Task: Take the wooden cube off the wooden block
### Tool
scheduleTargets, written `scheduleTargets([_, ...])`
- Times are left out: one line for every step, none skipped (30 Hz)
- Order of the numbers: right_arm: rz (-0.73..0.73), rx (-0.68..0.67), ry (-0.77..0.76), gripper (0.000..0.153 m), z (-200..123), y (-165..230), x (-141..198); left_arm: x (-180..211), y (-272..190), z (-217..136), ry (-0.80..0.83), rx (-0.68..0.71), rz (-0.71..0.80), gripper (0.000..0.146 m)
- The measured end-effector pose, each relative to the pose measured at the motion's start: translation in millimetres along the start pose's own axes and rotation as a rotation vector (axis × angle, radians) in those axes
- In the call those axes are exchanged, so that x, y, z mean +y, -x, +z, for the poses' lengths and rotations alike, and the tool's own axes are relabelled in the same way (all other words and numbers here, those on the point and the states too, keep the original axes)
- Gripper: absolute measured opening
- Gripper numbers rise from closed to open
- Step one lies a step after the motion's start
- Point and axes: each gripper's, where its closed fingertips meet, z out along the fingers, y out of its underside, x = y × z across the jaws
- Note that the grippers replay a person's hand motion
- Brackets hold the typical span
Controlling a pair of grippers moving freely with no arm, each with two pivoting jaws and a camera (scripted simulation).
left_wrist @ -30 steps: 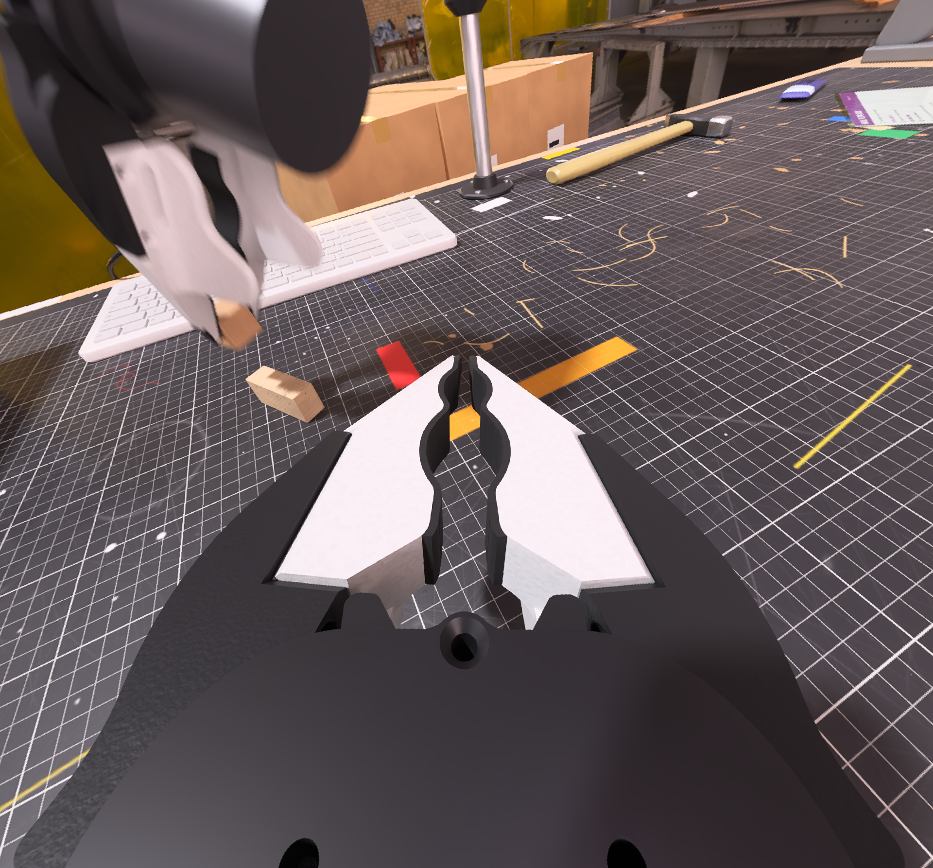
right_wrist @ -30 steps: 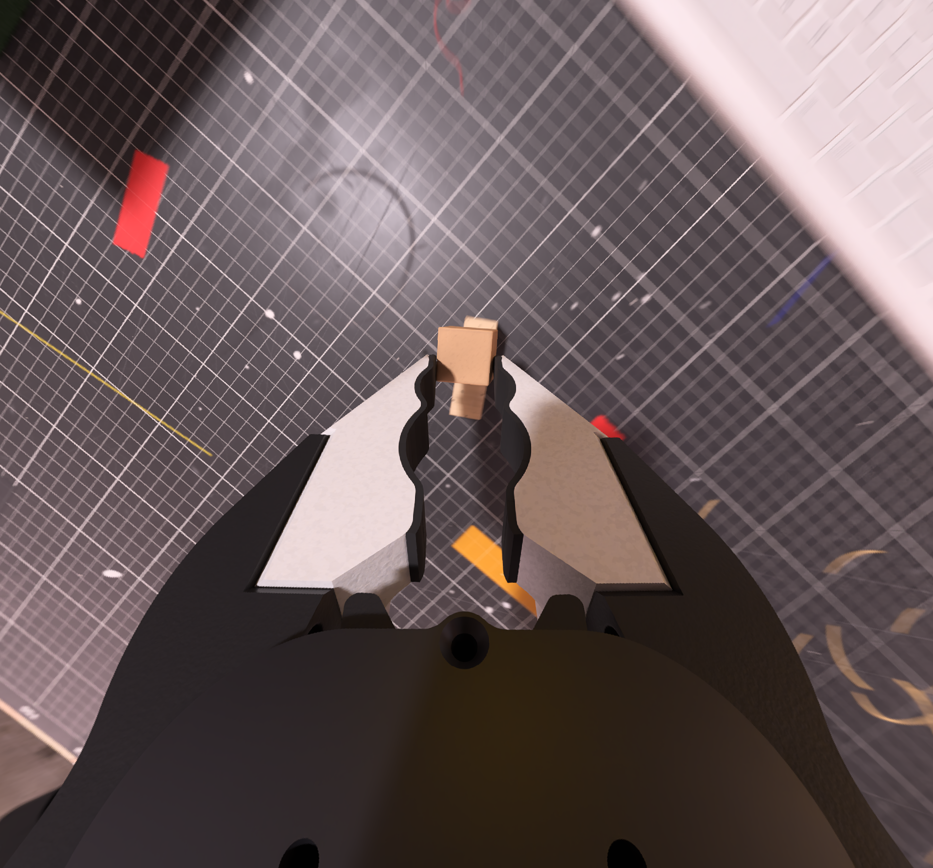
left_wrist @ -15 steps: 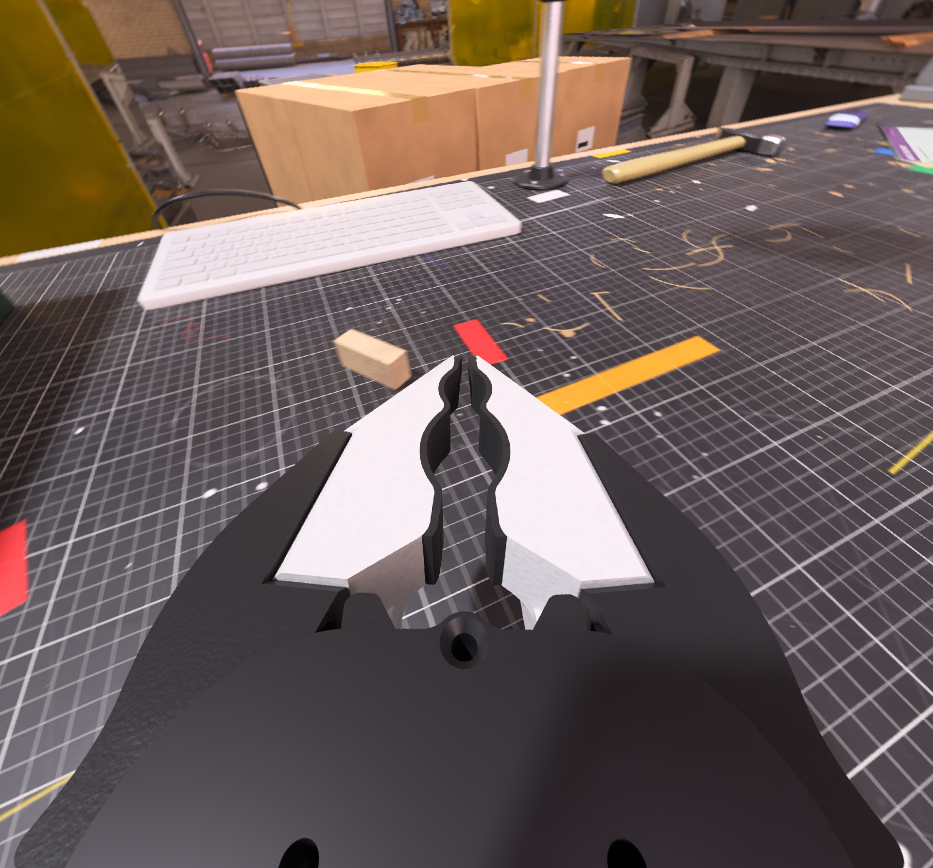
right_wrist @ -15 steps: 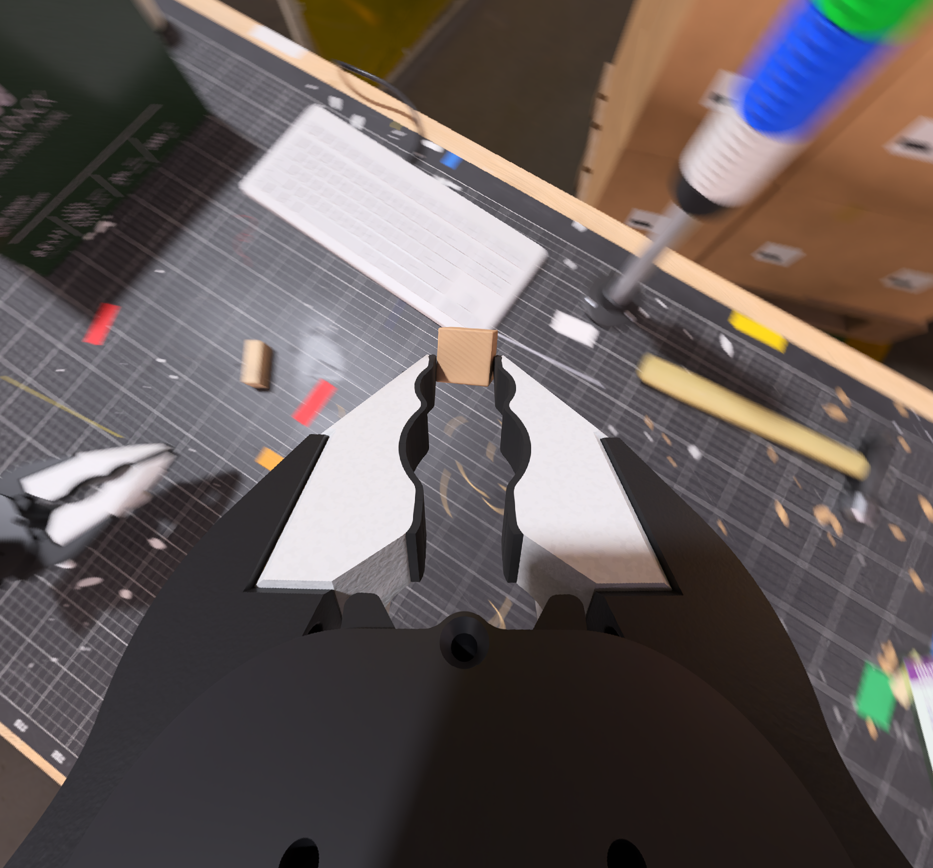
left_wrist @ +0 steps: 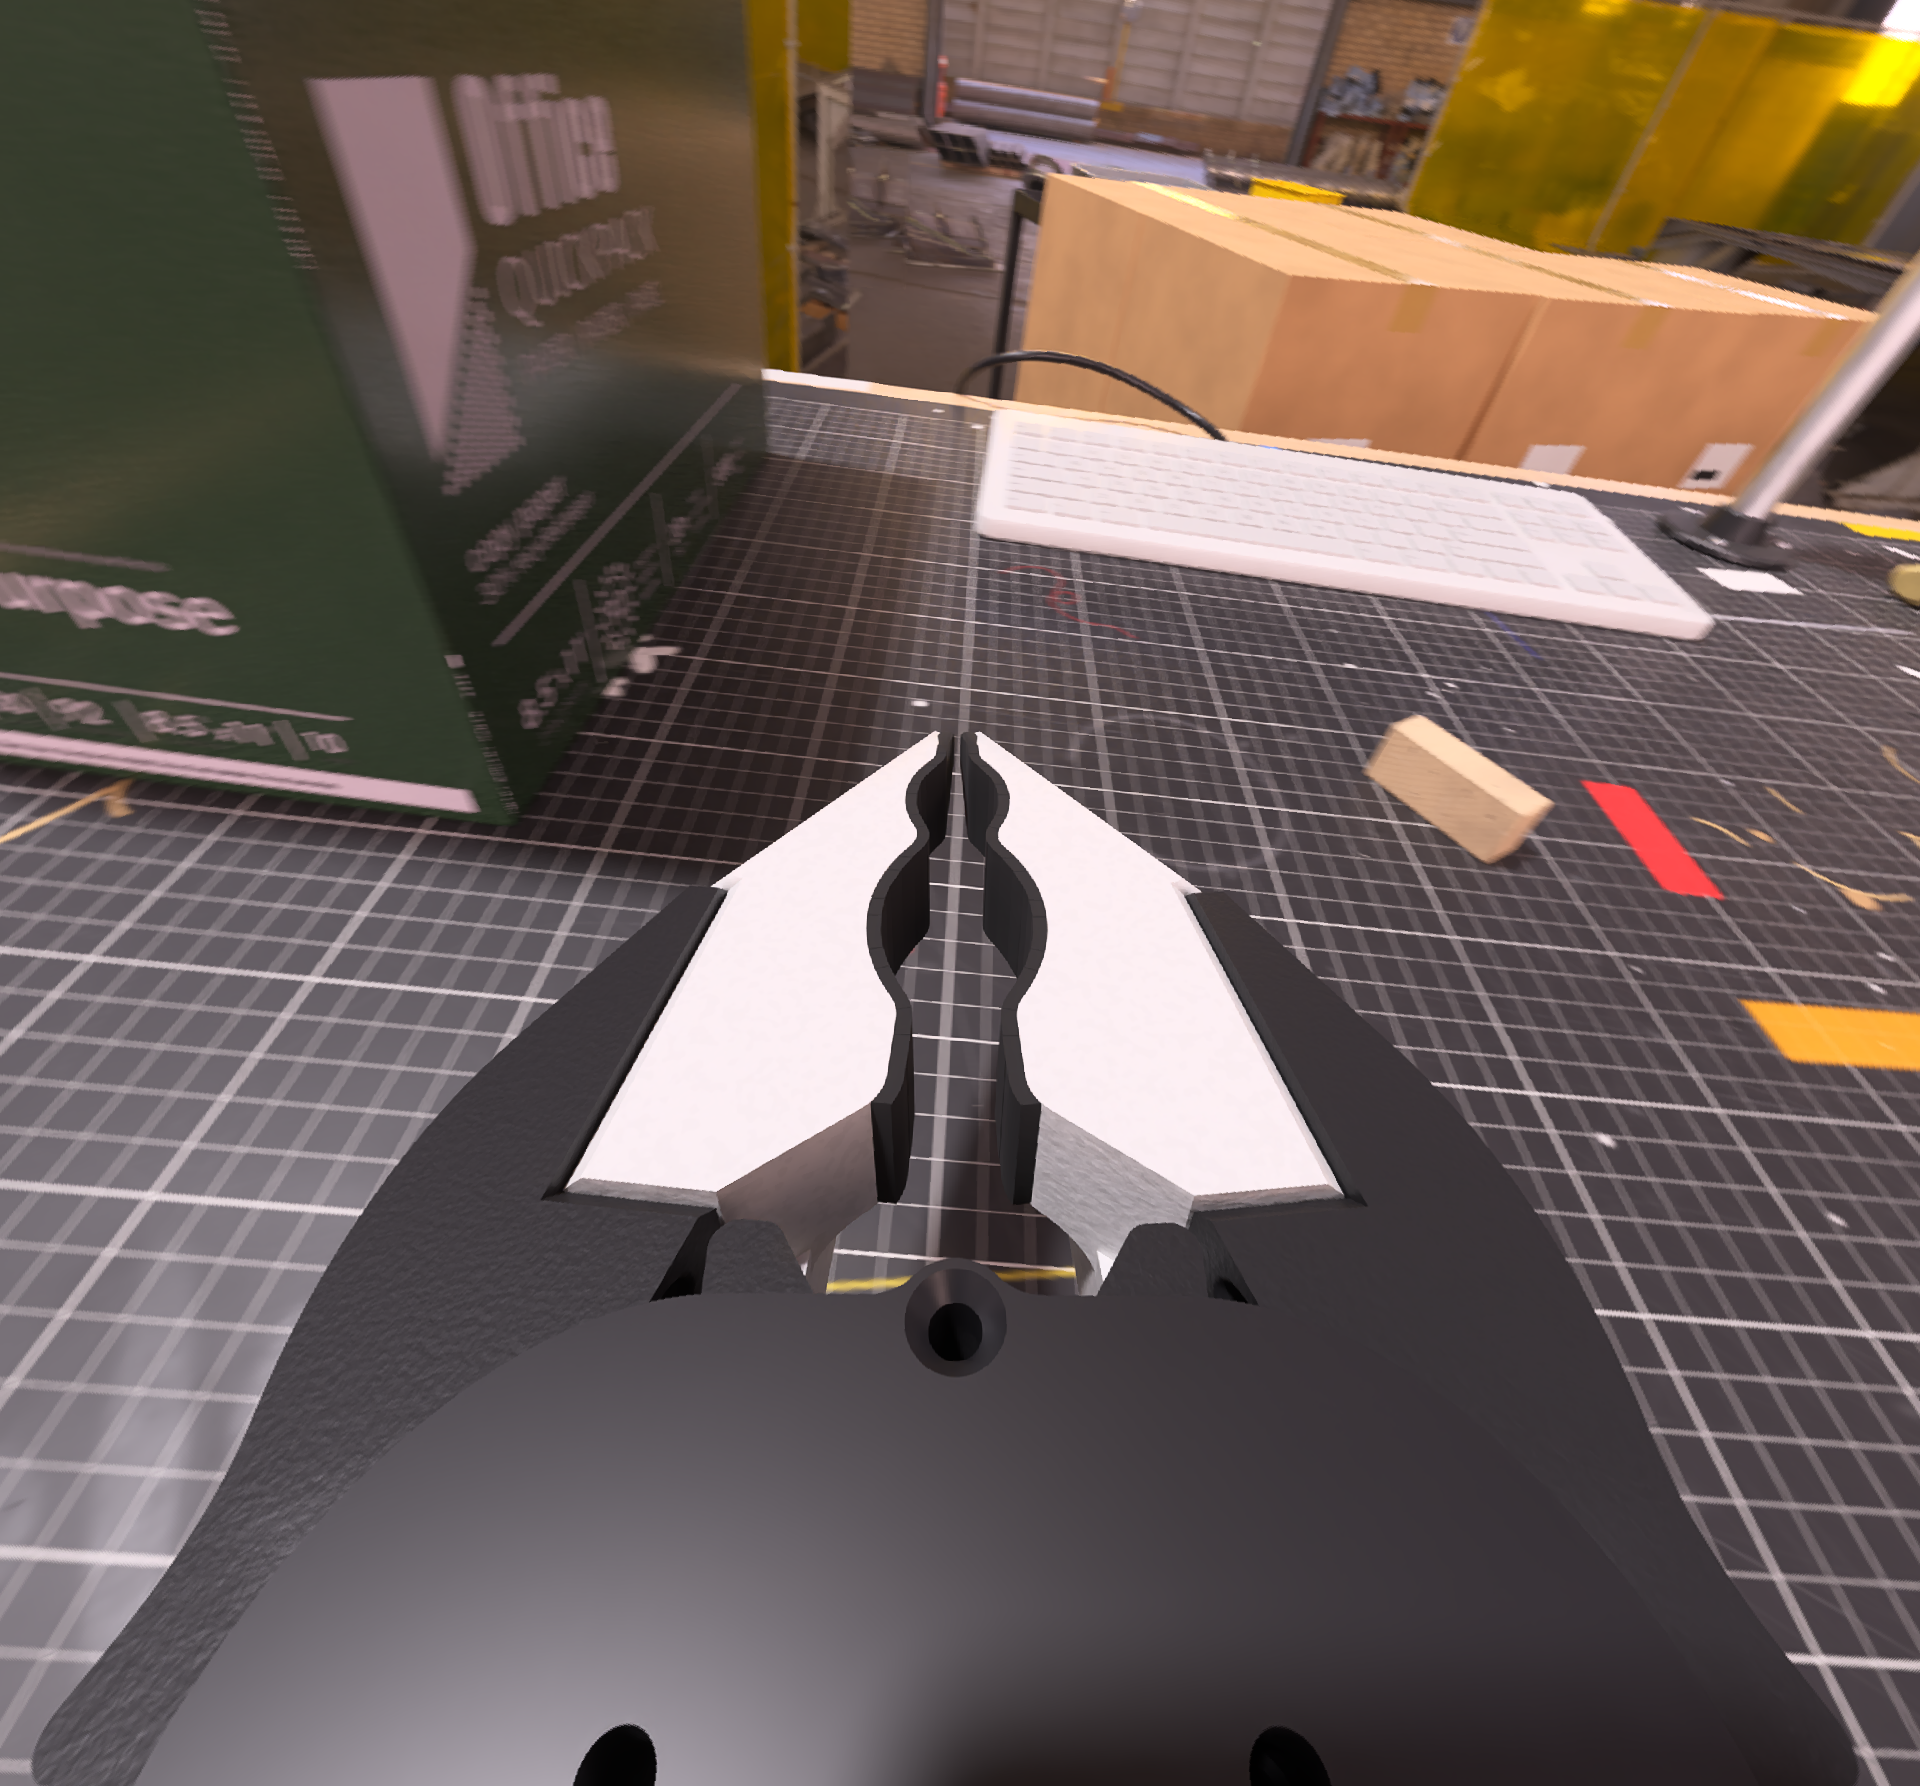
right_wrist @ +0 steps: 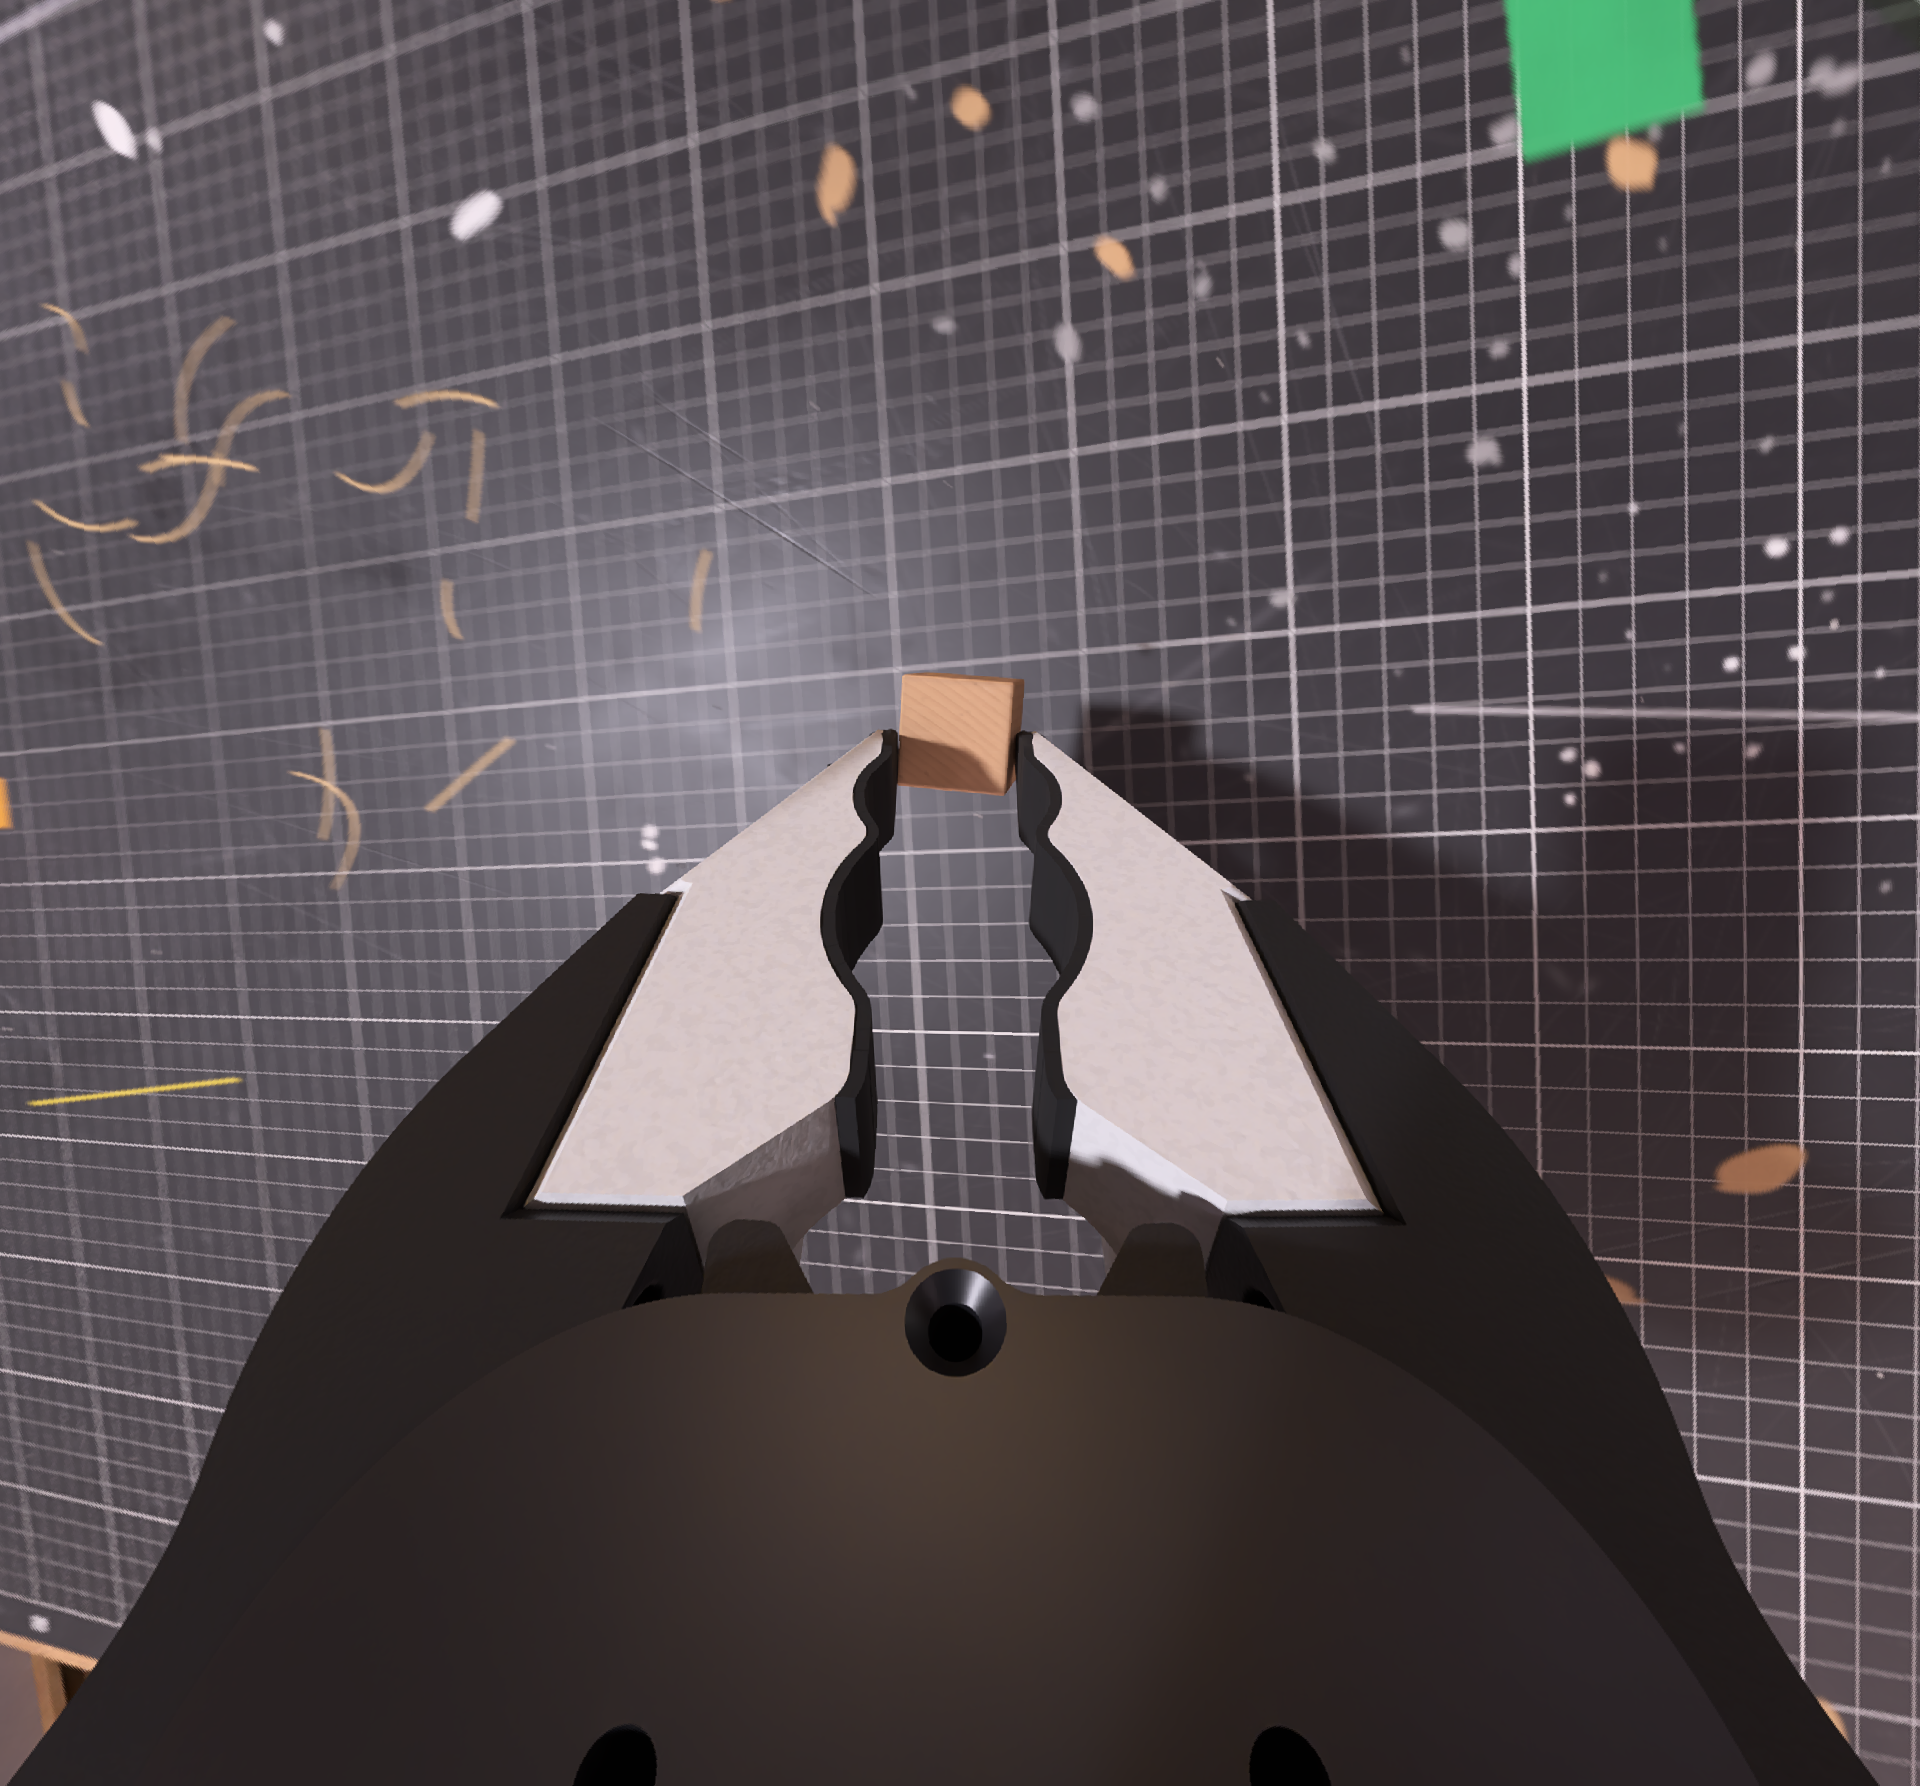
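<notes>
A dark gridded cutting mat (left_wrist: 1351,1165) carries a green box (left_wrist: 260,386) and a white keyboard (left_wrist: 1320,510). The left gripper (left_wrist: 956,749) hovers nearly closed and empty; the wooden block (left_wrist: 1455,798) lies apart to its right. The right gripper (right_wrist: 954,749) pinches the wooden cube (right_wrist: 956,734) above the mat.

Dark gridded desk (left_wrist: 312,1061), flecked with white specks and tan shavings. Lying on it: green box (left_wrist: 260,406), white keyboard (left_wrist: 1320,515), wooden block (left_wrist: 1455,799), red tape (left_wrist: 1650,837), orange tape (left_wrist: 1834,1033), green square (right_wrist: 1600,22).
</notes>
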Motion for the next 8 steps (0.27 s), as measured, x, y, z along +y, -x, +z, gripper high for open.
scheduleTargets([0.002,-0.003,0.003,0.022,5,-8,6,-1,10,-1,-0.003,-0.023,-0.006,0.001])
scheduleTargets([-0.002,-0.008,0.004,0.022,9,-13,9,-2,18,-2,-0.006,-0.042,-0.015,0.001])
scheduleTargets([-0.009,-0.011,0.004,0.022,12,-17,11,-2,26,-3,-0.008,-0.059,-0.023,0.001])
scheduleTargets([-0.019,-0.015,0.003,0.022,16,-19,12,-3,32,-4,-0.010,-0.074,-0.027,0.001])
scheduleTargets([-0.023,-0.022,0.005,0.022,20,-20,11,-4,37,-4,-0.011,-0.086,-0.024,0.001])
scheduleTargets([-0.027,-0.033,0.019,0.022,23,-20,11,-4,41,-4,-0.010,-0.095,-0.014,0.001])
scheduleTargets([-0.032,-0.042,0.034,0.022,26,-19,9,-5,43,-4,-0.008,-0.099,-0.002,0.001])
scheduleTargets([-0.043,-0.045,0.044,0.022,29,-19,7,-5,45,-3,-0.004,-0.099,0.003,0.001])
